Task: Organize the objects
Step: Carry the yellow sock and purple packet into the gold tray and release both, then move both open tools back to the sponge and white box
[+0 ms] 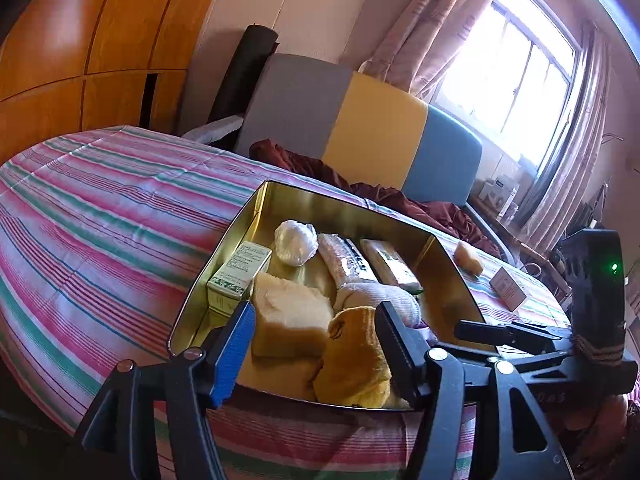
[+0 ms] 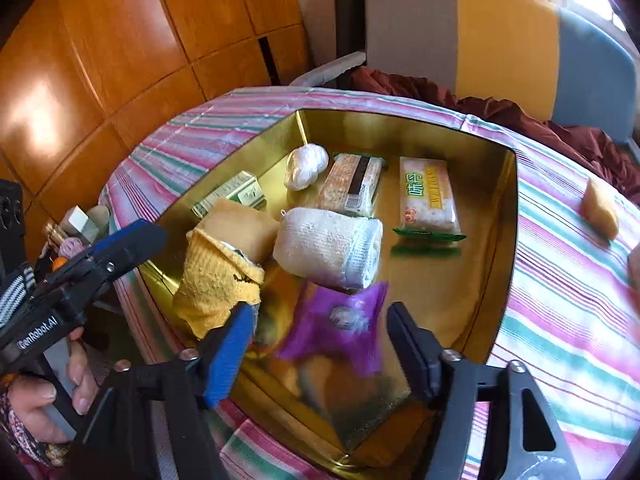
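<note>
Setting: a gold metal tin (image 2: 508, 208) lies open on a bed with a striped sheet (image 1: 100, 208).
Left wrist view only: a bright window (image 1: 516, 68) with curtains at 1 o'clock, and a small pale box (image 1: 509, 289) on the sheet at 3 o'clock, outside the tin.
Right wrist view only: a purple packet (image 2: 340, 320) near the tin's front, and a person's hand (image 2: 48, 396) at 8 o'clock holding the other tool's handle.
Both views: a yellow sponge-like piece (image 2: 600, 208) lies on the sheet, outside the tin's right wall.
Tin contents: a white wad (image 2: 306, 166) and a green-and-white box (image 2: 230, 194) at the back left, two flat snack packets (image 2: 428, 196) at the back, a white rolled cloth (image 2: 332, 246) in the middle, a tan sponge block (image 1: 292, 316) and a yellow sock (image 2: 218, 284) at the front left.
Left hand-held gripper (image 1: 316, 344): jaws apart, gripping nothing. In its own view the yellow sock (image 1: 354, 360) lies between the jaws and below them, with the tan block just beside the blue pad at 10 o'clock.
Right hand-held gripper (image 2: 320, 352): jaws apart, pads not pressing on anything. The purple packet sits in the gap between them, blurred, over the tin floor; whether it rests there cannot be told. The yellow sock is at 10 o'clock, just beside the blue pad.
</note>
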Motion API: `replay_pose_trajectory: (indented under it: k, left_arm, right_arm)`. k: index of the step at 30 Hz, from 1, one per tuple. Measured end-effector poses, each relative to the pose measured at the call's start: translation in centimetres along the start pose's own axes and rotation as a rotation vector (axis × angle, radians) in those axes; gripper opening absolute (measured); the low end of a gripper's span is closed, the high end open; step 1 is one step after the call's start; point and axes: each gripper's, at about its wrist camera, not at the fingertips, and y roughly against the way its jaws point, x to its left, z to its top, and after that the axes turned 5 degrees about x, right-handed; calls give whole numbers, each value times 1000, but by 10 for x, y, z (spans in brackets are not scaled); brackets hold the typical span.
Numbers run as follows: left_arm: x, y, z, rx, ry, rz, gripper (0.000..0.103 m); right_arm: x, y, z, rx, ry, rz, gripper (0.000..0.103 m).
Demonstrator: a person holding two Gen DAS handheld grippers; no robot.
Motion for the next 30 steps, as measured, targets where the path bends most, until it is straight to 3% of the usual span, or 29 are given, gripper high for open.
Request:
replay_pose_trajectory:
  k: [3, 7, 12, 18, 24, 30]
  left_arm:
    - [-1, 1, 0, -2, 10, -38, 63]
    - [-6, 3, -1, 1, 5, -152, 63]
    - [-25, 6, -3, -3, -58, -166, 63]
    - [-48, 9, -3, 2, -128, -205, 63]
    - [-80, 4, -8, 48, -215, -267, 63]
    - [-125, -8, -19, 123, -335, -313, 63]
  right_arm:
    - [-4, 9, -1, -23, -25, 18, 73]
    - [-13, 17, -2, -37, -58, 23, 73]
    - [-23, 33, -2, -81, -86, 9, 73]
    - [-55, 52, -3, -130, -170, -86, 74]
    - [-92, 58, -11, -78, -235, -174, 74]
    - [-140, 61, -32, 32, -274, -278, 78]
